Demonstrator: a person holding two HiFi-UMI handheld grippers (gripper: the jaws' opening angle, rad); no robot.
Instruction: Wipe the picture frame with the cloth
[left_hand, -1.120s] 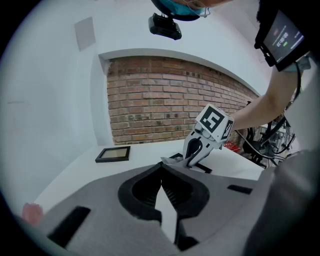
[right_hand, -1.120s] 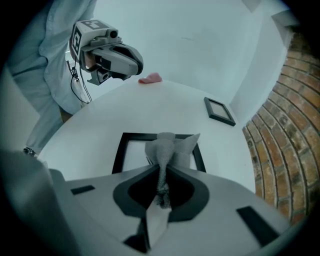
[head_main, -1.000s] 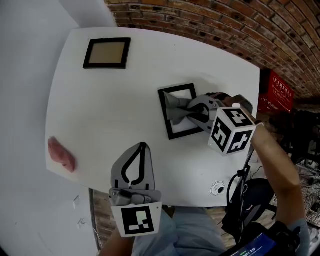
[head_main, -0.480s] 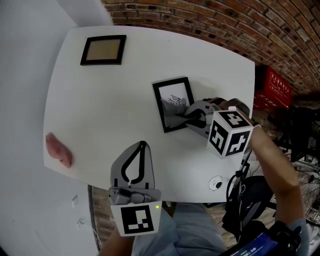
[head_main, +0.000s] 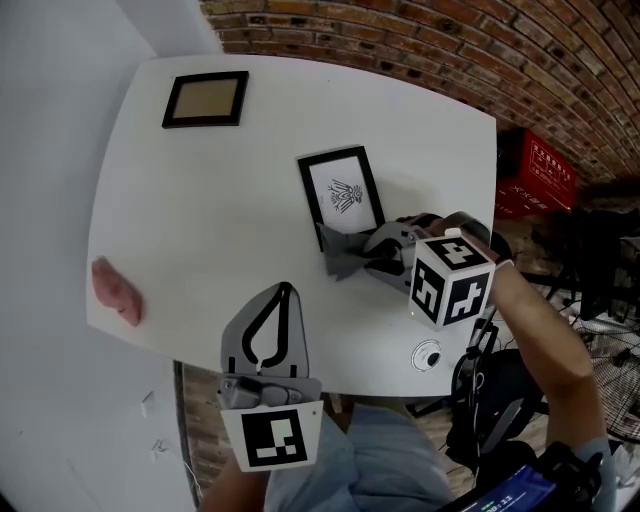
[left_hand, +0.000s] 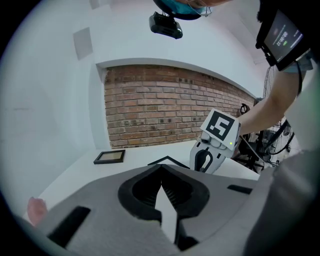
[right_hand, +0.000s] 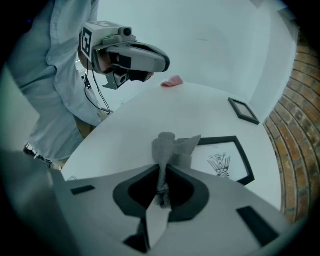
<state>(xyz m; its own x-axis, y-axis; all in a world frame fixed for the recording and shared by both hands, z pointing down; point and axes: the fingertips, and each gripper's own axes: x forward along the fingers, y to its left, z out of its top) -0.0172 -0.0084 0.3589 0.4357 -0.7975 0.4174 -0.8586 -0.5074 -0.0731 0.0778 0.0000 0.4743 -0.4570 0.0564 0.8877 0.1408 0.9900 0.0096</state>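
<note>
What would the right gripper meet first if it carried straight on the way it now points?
Probably the near corner of the picture frame, which the cloth held in the right gripper partly covers. Past that, bare table leads towards the pink object. Depth is unclear.

Grey cloth (head_main: 345, 256) on black frame (head_main: 341, 192) edge

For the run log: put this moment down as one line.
right gripper: shut on cloth | cloth: at near edge of picture frame | left gripper: shut, empty
</note>
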